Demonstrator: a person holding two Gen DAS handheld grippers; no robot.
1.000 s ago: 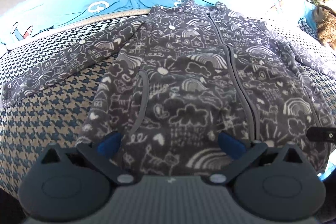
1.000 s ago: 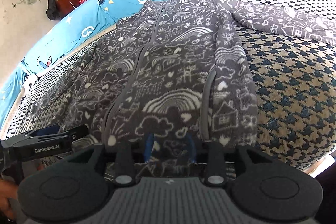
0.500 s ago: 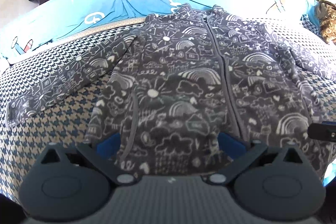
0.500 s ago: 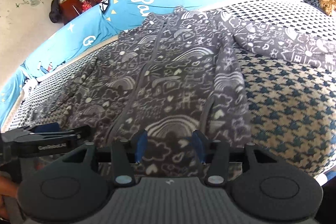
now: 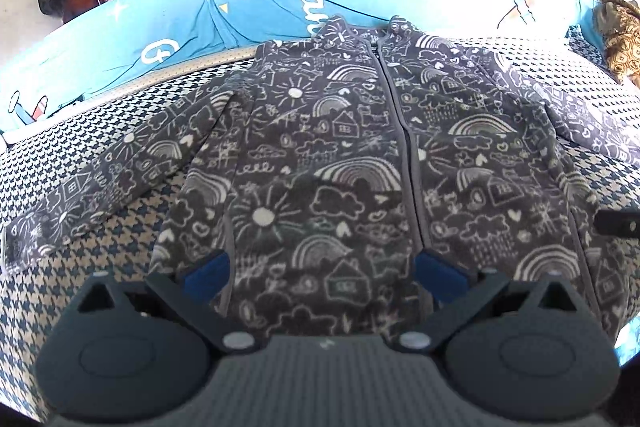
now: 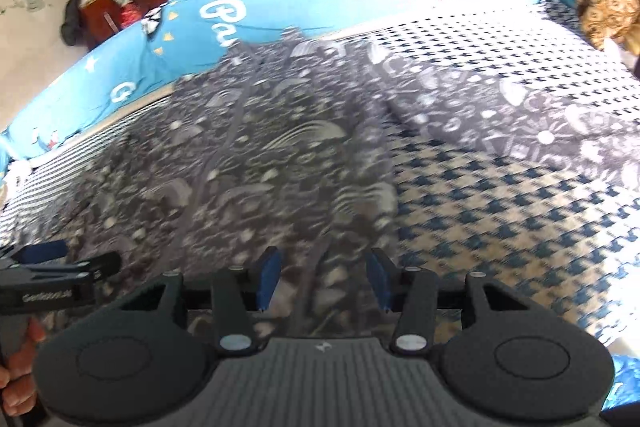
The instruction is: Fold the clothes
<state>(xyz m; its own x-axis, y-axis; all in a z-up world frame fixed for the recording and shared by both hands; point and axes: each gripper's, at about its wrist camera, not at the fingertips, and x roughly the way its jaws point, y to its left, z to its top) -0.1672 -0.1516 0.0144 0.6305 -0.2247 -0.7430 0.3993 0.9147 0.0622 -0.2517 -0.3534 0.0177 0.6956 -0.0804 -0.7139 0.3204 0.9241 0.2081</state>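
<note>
Left wrist view: soft, light fleece jacket [image 5: 360, 155] lies flat; left gripper [image 5: 322, 273] and right gripper [image 6: 323, 281] gape empty above its hem, the likely grasp spot.

Left tool [image 5: 322, 277]: points forward and down, its 2 blue pads spread wide, nothing pressed between them.
Right tool [image 6: 322, 281]: points forward and down, jaws partly apart, pads clear of any grip; view blurred.
Hand [image 6: 18, 367]: at the lower left edge of the right wrist view, fingers curled round the left tool's handle.
</note>
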